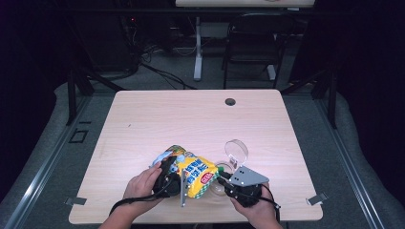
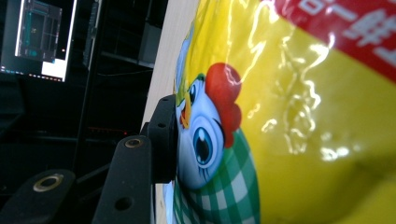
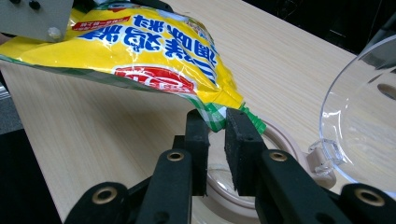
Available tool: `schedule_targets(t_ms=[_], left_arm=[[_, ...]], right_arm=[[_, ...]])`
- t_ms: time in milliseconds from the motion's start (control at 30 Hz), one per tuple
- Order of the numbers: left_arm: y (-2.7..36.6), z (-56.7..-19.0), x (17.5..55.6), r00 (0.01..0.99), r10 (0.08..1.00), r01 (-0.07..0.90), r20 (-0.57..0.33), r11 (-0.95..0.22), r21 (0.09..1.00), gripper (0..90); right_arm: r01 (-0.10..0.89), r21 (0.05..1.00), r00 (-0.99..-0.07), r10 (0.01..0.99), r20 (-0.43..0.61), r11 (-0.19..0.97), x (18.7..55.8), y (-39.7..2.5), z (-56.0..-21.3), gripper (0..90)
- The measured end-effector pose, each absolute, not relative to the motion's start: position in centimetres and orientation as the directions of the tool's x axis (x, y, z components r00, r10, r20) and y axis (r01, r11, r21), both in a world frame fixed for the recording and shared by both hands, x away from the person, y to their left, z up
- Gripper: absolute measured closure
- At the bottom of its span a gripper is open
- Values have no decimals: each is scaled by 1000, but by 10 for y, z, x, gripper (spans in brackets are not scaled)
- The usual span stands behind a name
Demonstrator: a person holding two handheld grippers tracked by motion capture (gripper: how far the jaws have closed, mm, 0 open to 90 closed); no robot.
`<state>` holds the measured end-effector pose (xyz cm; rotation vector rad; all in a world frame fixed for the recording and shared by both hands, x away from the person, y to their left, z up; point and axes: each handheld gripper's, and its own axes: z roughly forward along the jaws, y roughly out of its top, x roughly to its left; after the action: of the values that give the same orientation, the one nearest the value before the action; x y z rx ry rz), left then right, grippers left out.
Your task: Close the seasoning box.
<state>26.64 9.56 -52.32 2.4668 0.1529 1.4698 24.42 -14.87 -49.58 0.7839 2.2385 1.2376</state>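
near the table's [image 1: 143, 119] front edge, the right gripper [image 3: 216, 122] pinches a corner of the yellow snack bag [image 1: 196, 172] above a clear container [image 3: 280, 140] (its lid [image 1: 236, 151] tipped open), while the left gripper [image 1: 168, 175], just left, clamps the bag's other end, cartoon chicken [image 2: 205, 140] against its jaw.

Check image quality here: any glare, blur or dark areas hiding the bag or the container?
High view: table evenly lit, surroundings dark, yellow bag small but legible. Left gripper view: the bag is very close, with glare streaks on its film. Right gripper view: sharp; the right tool pinches the bag's corner; reflections on the clear lid.
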Motion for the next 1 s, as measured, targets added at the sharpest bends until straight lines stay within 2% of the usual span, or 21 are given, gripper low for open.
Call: schedule_targets(t_ms=[1000], left_arm=[[92,-520,261,391,145,-59,909,-982,182,600]], right_arm=[[249,853,-734,664,-143,459,243,-146,-499,827]])
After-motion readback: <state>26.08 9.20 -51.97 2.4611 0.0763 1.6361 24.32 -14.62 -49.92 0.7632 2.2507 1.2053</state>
